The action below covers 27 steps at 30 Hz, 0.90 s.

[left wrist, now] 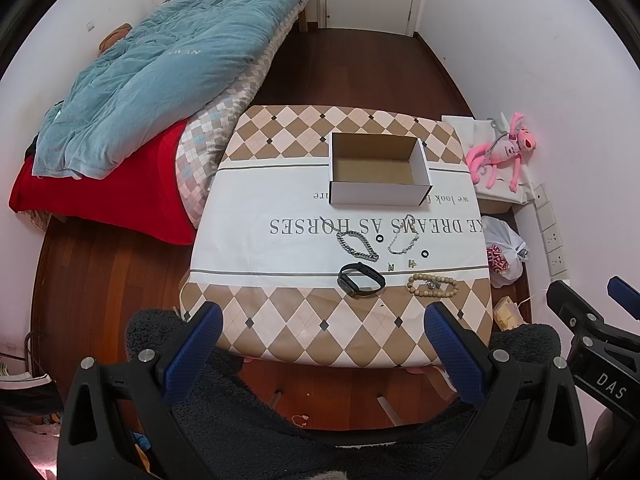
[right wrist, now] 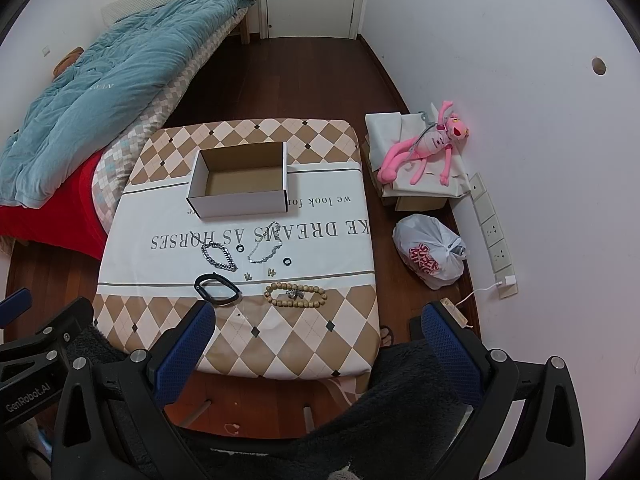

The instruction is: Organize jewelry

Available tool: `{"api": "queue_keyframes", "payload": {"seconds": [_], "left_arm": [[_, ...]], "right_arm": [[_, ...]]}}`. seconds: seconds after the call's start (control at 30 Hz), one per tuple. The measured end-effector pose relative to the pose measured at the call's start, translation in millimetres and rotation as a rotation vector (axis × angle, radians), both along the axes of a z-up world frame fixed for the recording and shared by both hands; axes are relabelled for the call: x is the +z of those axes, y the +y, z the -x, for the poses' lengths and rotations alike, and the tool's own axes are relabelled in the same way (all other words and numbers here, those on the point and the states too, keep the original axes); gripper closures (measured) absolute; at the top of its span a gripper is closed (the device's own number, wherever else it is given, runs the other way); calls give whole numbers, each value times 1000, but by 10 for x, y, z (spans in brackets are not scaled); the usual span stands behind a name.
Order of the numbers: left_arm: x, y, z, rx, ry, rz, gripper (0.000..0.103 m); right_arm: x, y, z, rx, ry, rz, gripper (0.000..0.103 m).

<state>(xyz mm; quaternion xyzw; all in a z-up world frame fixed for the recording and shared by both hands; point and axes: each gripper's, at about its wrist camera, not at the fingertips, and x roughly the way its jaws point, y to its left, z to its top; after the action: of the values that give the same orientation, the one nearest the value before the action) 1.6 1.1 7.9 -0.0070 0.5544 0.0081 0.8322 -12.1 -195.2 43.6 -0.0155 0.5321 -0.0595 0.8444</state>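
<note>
An open empty cardboard box [left wrist: 379, 170] [right wrist: 240, 180] stands at the far middle of the cloth-covered table [left wrist: 280, 248] [right wrist: 160, 260]. In front of it lie a thick silver chain [left wrist: 357, 245] [right wrist: 219, 257], a thin silver chain [left wrist: 405, 237] [right wrist: 265, 246], two small black rings [left wrist: 379, 238] [left wrist: 424, 254], two small earrings [left wrist: 390, 267] [right wrist: 248, 276], a black wristband [left wrist: 361, 279] [right wrist: 217, 289] and a wooden bead bracelet [left wrist: 433, 284] [right wrist: 296, 295]. My left gripper [left wrist: 324, 320] and right gripper [right wrist: 320, 320] are open and empty, held back above the table's near edge.
A bed with a teal duvet [left wrist: 160, 68] and red blanket stands left of the table. A pink plush toy [right wrist: 424, 146] on boxes, a white plastic bag [right wrist: 430, 254] and wall sockets are on the right. Dark wooden floor surrounds the table.
</note>
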Motion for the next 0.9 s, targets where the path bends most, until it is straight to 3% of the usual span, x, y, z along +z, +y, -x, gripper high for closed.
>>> {"api": "queue_keyframes", "payload": {"seconds": [0.9], "left_arm": [[116, -115, -55, -4, -7, 6, 0]], "right_arm": [[8, 14, 0, 2, 0, -3, 0]]}}
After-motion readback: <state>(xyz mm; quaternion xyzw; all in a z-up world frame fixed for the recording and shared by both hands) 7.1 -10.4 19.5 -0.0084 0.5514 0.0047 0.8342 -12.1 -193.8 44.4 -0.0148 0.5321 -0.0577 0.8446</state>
